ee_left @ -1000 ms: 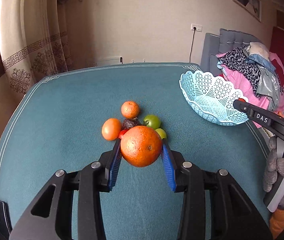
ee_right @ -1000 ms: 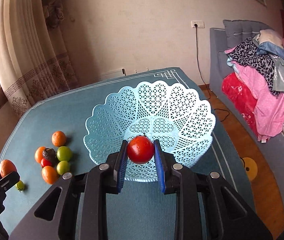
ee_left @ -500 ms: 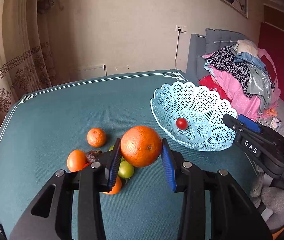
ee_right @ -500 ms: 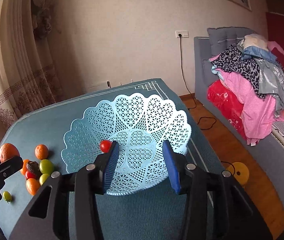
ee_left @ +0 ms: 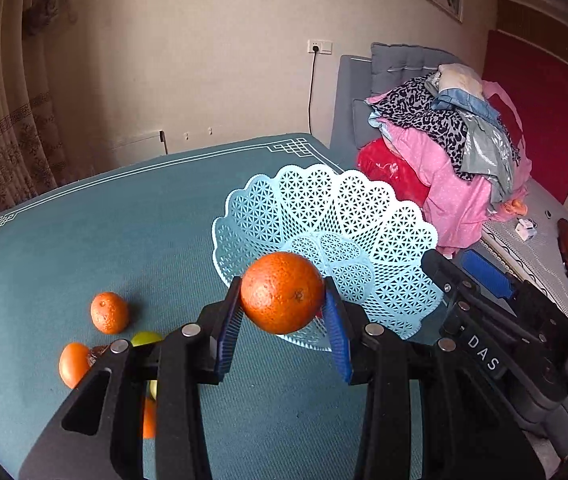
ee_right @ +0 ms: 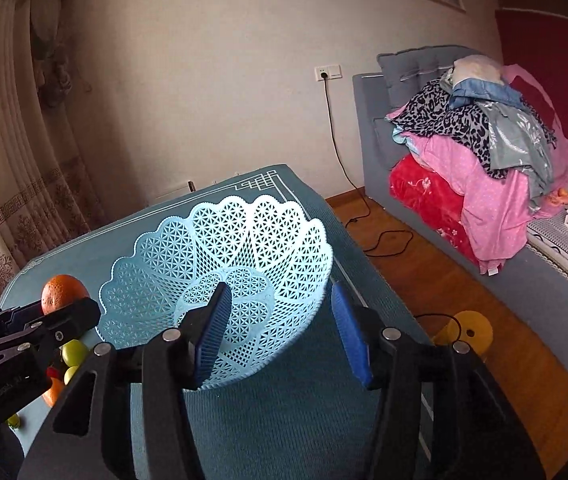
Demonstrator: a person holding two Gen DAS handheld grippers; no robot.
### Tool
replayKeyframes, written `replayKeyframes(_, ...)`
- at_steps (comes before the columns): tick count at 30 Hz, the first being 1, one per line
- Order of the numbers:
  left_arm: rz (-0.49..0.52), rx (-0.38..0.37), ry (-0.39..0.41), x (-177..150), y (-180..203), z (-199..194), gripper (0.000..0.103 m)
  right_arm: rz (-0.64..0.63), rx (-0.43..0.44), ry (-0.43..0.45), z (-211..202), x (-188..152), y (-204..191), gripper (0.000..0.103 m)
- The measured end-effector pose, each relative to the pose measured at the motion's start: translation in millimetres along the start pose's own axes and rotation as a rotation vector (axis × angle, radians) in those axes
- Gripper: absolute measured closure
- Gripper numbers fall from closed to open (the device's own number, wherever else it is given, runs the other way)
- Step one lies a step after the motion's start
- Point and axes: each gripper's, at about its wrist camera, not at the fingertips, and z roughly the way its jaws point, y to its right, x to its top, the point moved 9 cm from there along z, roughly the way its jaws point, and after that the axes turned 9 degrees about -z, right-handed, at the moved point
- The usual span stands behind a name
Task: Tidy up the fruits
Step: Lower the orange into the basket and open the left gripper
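My left gripper [ee_left: 284,322] is shut on a large orange [ee_left: 282,292] and holds it above the near left rim of the light blue lattice basket [ee_left: 363,216]. The orange also shows in the right wrist view [ee_right: 62,290], left of the basket [ee_right: 244,240]. My right gripper [ee_right: 282,334] is open and empty in front of the basket's near side. The red tomato dropped in the basket is hidden in both views. Loose fruit lies on the teal table: a small orange [ee_left: 108,312], another orange [ee_left: 72,363] and a green fruit [ee_left: 144,338].
The teal table [ee_left: 104,240] ends just right of the basket. Beyond it are a wooden floor [ee_right: 423,264], a yellow disc [ee_right: 467,330] and a bed piled with clothes [ee_right: 483,160]. A curtain [ee_left: 0,128] hangs at the left.
My left gripper has carried the orange right, from above the fruit pile to the basket's rim. My right gripper has opened, let the tomato fall into the basket, and pulled back.
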Motion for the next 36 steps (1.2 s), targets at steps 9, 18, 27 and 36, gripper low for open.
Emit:
replayKeyframes(9, -0.039, -0.006, 0.004, 4, -5, 2, 0.027, 0.007, -0.016, 0.007, 0, -3, 3, 0.038)
replayKeyframes(18, -0.096, 0.086, 0.028, 15, -43, -12, 0.017, -0.021, -0.021, 0.044, -9, 0, -6, 0.038)
replayKeyframes(27, -0.131, 0.181, 0.068, 26, -91, -42, 0.012, -0.05, -0.005, 0.041, -16, -5, -19, 0.037)
replayKeyframes(36, -0.206, 0.268, 0.059, 19, -150, -63, 0.011, -0.075, 0.021, 0.04, -28, -7, -36, 0.037)
